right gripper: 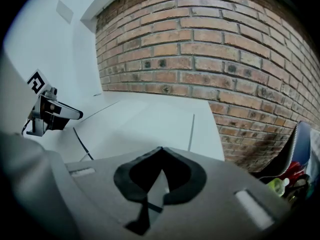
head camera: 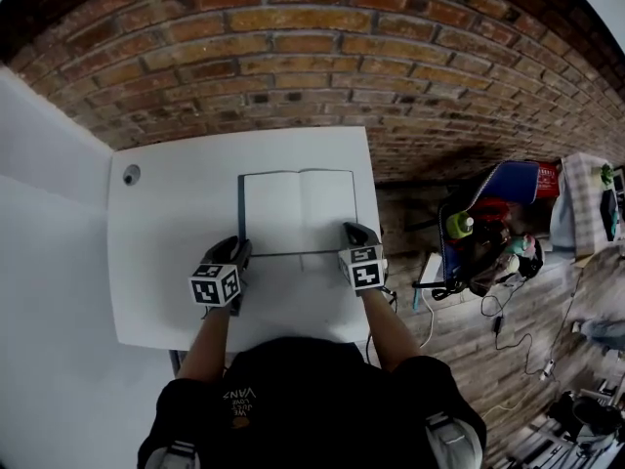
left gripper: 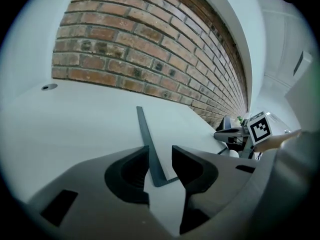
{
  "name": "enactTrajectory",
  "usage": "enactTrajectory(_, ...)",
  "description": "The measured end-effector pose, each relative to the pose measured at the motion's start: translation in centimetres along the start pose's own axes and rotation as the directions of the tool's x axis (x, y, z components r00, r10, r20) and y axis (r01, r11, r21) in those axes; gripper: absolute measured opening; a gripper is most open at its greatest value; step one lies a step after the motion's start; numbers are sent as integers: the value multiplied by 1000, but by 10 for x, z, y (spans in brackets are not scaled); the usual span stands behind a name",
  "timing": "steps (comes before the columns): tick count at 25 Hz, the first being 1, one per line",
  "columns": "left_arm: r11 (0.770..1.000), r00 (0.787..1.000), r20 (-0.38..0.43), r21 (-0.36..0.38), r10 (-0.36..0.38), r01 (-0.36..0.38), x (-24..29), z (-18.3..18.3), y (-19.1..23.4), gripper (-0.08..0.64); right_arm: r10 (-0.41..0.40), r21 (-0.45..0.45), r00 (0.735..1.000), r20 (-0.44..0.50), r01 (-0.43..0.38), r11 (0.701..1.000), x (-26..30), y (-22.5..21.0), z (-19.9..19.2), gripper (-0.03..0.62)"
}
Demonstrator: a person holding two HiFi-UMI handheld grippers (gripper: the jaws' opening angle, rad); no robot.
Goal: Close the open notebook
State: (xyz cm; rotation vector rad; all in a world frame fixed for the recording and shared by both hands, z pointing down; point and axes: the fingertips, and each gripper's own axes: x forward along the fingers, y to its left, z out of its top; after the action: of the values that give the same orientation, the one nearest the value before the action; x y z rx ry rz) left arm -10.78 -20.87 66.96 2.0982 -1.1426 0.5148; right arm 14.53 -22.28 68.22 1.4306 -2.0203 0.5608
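While the open notebook (head camera: pixel 298 213) lies flat on the tabletop (head camera: pixel 166 262), the cover grasp is being set.
Left tool (left gripper: pixel 160 148) spread astride cover corner (left gripper: pixel 151 161); right tool (right gripper: pixel 162 148) pressed together. Next: pinch, fold over.

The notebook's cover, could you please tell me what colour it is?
Dark slate grey; the notebook cover's edge shows best in the left gripper view.

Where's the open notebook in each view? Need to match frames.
Head view: notebook at centre, flat on the white table.
Left gripper view: its dark cover edge, lower centre, between the jaws.
Right gripper view: centre, pages just beyond the jaws.
Shared landmark: brick wall behind the table, in all three.
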Motion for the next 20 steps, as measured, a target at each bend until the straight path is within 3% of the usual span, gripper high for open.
enactTrajectory(5,999,996,-75,18,37,-36,2,-9,1,181,7,1,1000,1,-7,1000,0,1,0,-2)
enactTrajectory(12,996,976,-204,53,76,-67,7,-14,0,219,6,-6,1000,3,-6,1000,1,1,-1,-2)
enactTrajectory(20,995,968,-234,53,91,-80,7,-11,-7,219,-4,-18,1000,7,4,1000,-1,2,1,-2)
